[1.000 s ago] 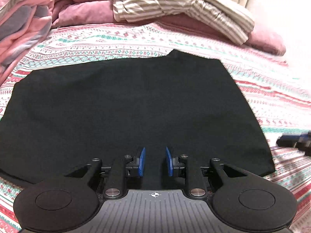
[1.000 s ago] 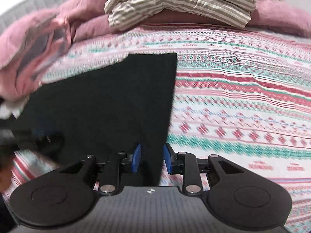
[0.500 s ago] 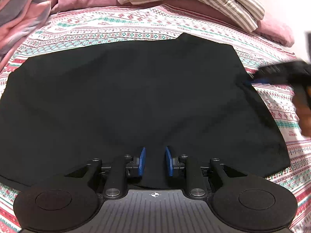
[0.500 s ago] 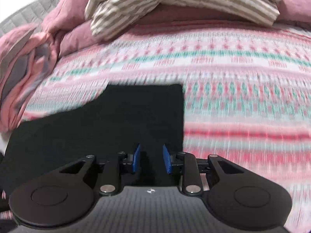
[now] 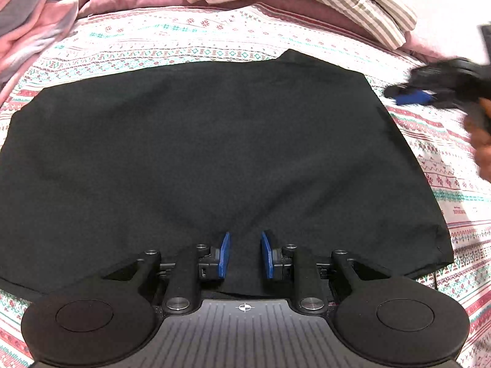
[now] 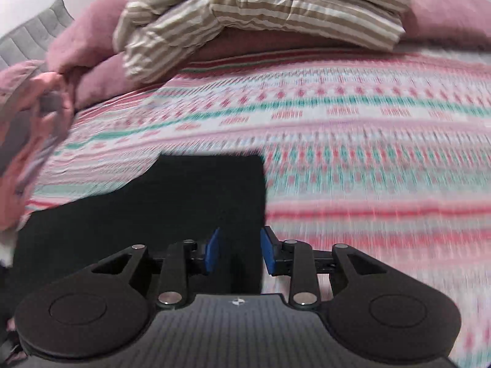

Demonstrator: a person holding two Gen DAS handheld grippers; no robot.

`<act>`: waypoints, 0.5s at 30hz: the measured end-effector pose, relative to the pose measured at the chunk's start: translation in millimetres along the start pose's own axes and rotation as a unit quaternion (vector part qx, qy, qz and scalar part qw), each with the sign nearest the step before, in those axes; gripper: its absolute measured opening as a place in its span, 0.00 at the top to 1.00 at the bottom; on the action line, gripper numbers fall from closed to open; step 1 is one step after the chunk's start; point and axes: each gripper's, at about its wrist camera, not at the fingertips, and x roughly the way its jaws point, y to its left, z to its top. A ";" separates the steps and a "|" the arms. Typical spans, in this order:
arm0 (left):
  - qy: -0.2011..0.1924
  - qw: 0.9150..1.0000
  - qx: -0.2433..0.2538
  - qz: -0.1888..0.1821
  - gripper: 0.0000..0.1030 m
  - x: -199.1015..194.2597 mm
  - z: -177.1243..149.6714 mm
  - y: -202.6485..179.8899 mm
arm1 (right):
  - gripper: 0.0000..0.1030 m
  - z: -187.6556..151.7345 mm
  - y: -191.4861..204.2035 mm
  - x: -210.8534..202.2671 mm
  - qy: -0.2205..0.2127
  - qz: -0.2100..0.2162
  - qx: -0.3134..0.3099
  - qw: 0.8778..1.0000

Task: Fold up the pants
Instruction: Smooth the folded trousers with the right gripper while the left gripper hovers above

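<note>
Black pants [image 5: 214, 153] lie folded flat on the patterned bedsheet [image 5: 445, 184]. My left gripper [image 5: 244, 254] sits at their near edge. Creases in the cloth run into its narrow jaws, which are shut on a bunch of the fabric. My right gripper [image 6: 239, 251] hovers over the far right corner of the pants [image 6: 199, 199]. Its jaws are opening and the cloth's right edge runs below the gap, untouched by the pads. In the left wrist view that right gripper [image 5: 411, 96] is a blur by the far right corner, with a hand [image 5: 481, 141] behind it.
A striped beige bundle [image 6: 260, 15] rests on pink pillows [image 6: 445, 12] at the head of the bed. A pink and grey blanket [image 5: 30, 15] is heaped at the far left. Bare bedsheet [image 6: 368, 153] stretches to the right of the pants.
My right gripper has travelled along the pants' right edge from the near side to the far corner, and its jaws have widened slightly. My left gripper has stayed at the near edge.
</note>
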 end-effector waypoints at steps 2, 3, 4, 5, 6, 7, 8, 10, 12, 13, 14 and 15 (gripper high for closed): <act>-0.001 1.000 0.002 0.003 0.77 0.7 -0.1 -1.2 | 0.32 -23.6 10.4 -25.8 -0.012 0.010 -0.001 1.000; -0.002 1.000 0.004 0.006 0.76 1.1 -0.3 -3.0 | 0.36 -35.6 13.6 -36.7 -0.015 0.016 0.001 1.000; -0.003 1.000 0.007 0.008 0.76 1.3 -0.8 -4.7 | 0.41 -48.8 18.3 -46.5 -0.013 0.026 0.004 1.000; -0.005 1.000 0.010 0.011 0.75 1.3 -1.4 -6.4 | 0.47 -54.3 24.1 -48.6 -0.008 0.034 0.008 0.999; -0.006 1.000 0.011 0.014 0.75 1.2 -2.3 -7.7 | 0.48 -63.2 27.3 -52.7 -0.006 0.038 0.013 0.999; -0.008 1.000 0.013 0.016 0.75 1.0 -3.2 -8.7 | 0.48 -73.3 30.6 -57.2 -0.007 0.038 0.017 0.999; -0.009 1.000 0.014 0.018 0.75 0.8 -3.7 -9.6 | 0.48 -83.0 33.7 -58.7 -0.005 0.031 0.015 0.999; -0.011 1.000 0.017 0.022 0.75 0.8 -4.6 -11.7 | 0.48 -100.7 33.9 -55.3 -0.001 0.015 0.016 1.000; -0.014 0.999 0.021 0.027 0.75 0.8 -5.9 -13.8 | 0.48 -116.5 26.4 -46.3 0.014 -0.006 0.023 1.000; -0.016 0.999 0.023 0.029 0.75 0.6 -6.7 -14.5 | 0.48 -123.3 20.5 -43.2 0.023 -0.018 0.028 0.999; -0.017 0.999 0.026 0.031 0.75 0.3 -7.5 -15.2 | 0.48 -128.3 16.3 -42.6 0.029 -0.023 0.031 0.999; -0.018 0.999 0.027 0.034 0.75 0.3 -8.5 -16.6 | 0.48 -131.0 13.2 -42.7 0.031 -0.022 0.036 0.999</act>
